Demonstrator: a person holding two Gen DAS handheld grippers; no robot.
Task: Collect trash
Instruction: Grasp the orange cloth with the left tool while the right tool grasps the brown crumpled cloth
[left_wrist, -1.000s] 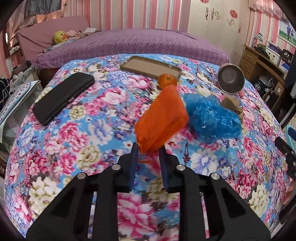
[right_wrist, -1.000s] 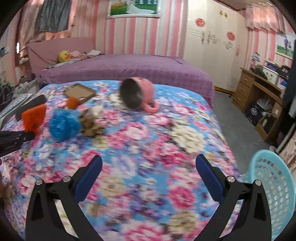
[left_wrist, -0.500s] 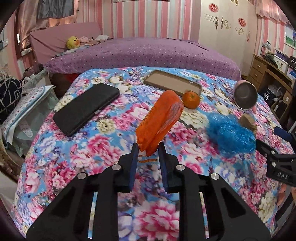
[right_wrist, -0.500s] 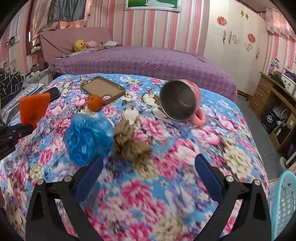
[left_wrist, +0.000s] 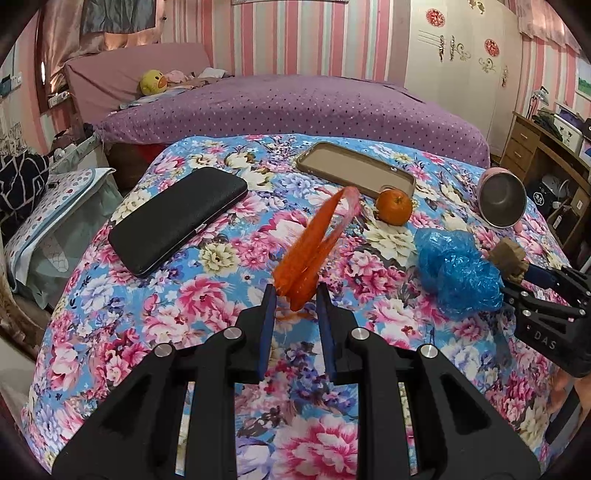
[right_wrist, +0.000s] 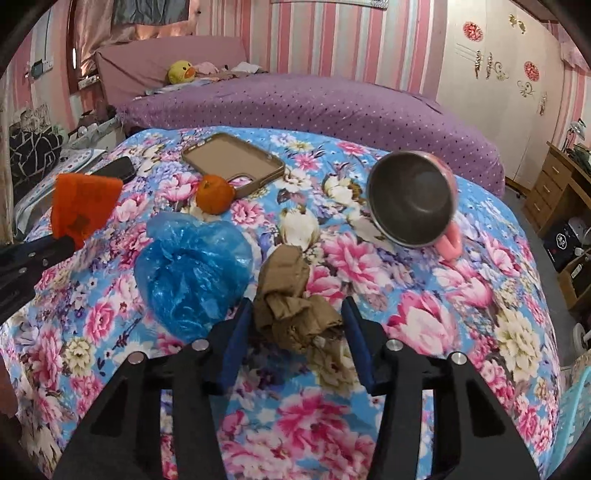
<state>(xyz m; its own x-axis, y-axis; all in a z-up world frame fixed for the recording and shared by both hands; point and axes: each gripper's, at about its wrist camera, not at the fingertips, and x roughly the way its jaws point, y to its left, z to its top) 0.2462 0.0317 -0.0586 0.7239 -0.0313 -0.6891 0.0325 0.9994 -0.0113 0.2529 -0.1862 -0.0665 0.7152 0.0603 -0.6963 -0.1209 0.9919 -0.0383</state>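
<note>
My left gripper (left_wrist: 295, 295) is shut on an orange plastic bag (left_wrist: 314, 243) and holds it above the floral cloth; the bag also shows in the right wrist view (right_wrist: 83, 206). My right gripper (right_wrist: 297, 314) has its fingers closing around a crumpled brown paper wad (right_wrist: 291, 302) lying on the cloth; whether they press it I cannot tell. A crumpled blue plastic bag (right_wrist: 192, 269) lies just left of the wad and also shows in the left wrist view (left_wrist: 456, 273).
A tangerine (left_wrist: 394, 206), a tan phone case (left_wrist: 354, 168), a black wallet (left_wrist: 177, 218) and a tipped pink metal cup (right_wrist: 413, 203) lie on the floral table (left_wrist: 147, 314). A turquoise basket (right_wrist: 576, 413) stands at the lower right. A purple bed is behind.
My right gripper swung left over the table to the brown wad and narrowed around it. My left gripper lifted the orange bag, which now hangs edge-on.
</note>
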